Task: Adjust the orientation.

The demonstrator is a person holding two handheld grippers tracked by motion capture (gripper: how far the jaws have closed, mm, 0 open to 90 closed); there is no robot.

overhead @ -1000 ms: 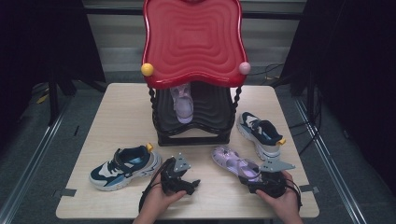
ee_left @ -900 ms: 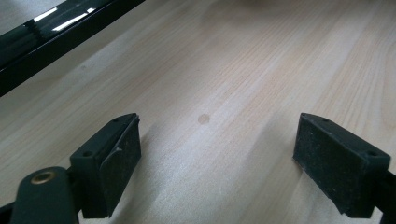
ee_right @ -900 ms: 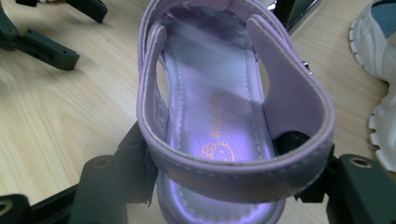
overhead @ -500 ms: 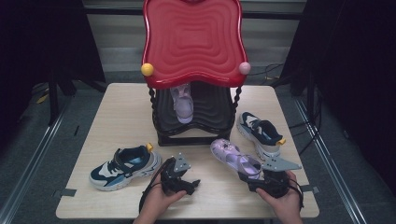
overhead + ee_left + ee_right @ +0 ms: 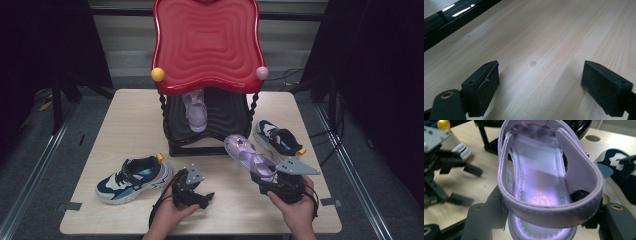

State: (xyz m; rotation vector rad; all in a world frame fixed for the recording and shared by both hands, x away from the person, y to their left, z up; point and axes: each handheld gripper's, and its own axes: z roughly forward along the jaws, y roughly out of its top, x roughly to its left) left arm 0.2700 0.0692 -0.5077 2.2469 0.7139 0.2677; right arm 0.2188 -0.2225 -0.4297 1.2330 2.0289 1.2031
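- The purple sandal [image 5: 247, 156] is clamped at its heel by the right gripper [image 5: 276, 184], lifted toe-first toward the black shelf [image 5: 220, 125]; such a shallow hold could let it droop.
- Its toe may clip the rack's twisted post [image 5: 253, 107] or the navy sneaker [image 5: 277, 140] beside it.
- The left gripper [image 5: 200, 196] rests spread wide, empty, on the table [image 5: 125, 115].

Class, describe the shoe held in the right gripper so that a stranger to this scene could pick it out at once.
Start at the red-topped shoe rack at the table's far middle. Just in front of its right side, the right gripper holds a purple sandal by the heel. Its neighbours are navy and white trainers; its twin stands on the rack's lower shelf.
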